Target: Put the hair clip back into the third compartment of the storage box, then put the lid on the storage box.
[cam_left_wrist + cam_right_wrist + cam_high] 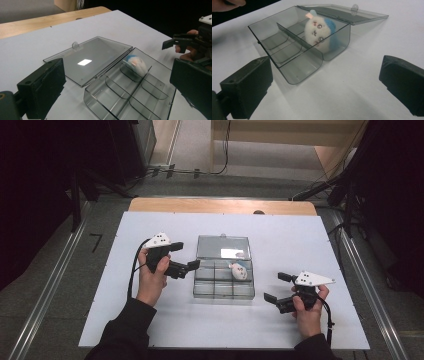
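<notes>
— Smoky clear plastic: the compartment box (223,280) sits on the white surface (300,240) with its lid (222,246) folded flat behind it. Where's the toy?

— The small white-and-blue plush (239,270) lies inside the box, in a rear compartment on its right side, next to the hinge.

— And the grippers?

— Both released, jaws spread, holding nothing. The left gripper (186,259) is just beside the box's left wall; the right gripper (277,286) stands off the box's front-right corner, apart from it.

— Which step, then?

— I'd judge the plush is stowed and closing comes next: a gripper must reach behind the box, catch the lid's tab (75,45) and swing it forward.
</notes>
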A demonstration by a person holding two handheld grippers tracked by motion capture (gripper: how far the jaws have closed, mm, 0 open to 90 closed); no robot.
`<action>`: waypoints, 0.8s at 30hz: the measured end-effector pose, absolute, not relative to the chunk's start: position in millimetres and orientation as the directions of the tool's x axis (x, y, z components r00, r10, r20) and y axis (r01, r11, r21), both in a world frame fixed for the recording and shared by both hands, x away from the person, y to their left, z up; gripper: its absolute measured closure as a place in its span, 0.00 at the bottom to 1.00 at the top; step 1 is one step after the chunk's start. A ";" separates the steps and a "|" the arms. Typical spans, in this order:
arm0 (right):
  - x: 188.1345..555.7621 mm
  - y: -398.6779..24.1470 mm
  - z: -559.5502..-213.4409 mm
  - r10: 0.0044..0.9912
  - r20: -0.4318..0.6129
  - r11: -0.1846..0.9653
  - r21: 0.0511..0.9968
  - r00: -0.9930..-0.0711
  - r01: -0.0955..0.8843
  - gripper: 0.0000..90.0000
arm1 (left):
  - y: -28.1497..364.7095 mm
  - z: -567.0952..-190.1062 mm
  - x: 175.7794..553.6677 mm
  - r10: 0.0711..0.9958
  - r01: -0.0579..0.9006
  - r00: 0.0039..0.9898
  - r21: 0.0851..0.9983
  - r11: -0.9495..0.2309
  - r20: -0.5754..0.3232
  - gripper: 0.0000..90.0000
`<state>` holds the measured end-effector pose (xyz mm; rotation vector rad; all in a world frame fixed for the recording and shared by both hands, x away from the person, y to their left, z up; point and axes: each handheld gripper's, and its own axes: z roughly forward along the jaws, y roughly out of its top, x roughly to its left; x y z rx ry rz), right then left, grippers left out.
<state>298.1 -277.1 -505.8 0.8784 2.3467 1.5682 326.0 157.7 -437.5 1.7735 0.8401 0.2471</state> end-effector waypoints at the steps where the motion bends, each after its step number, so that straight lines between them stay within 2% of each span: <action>1: 298.0 -277.0 -505.8 0.566 0.164 0.269 0.890 -0.808 0.369 0.00 | 157.1 -437.8 327.8 0.648 0.420 0.723 0.897 -0.138 -0.238 0.00; 24: 296.3 -277.0 -505.9 0.577 0.159 0.272 0.887 -0.801 0.372 0.00 | 144.0 -467.8 375.1 0.673 0.516 0.660 0.853 -0.084 -0.333 0.03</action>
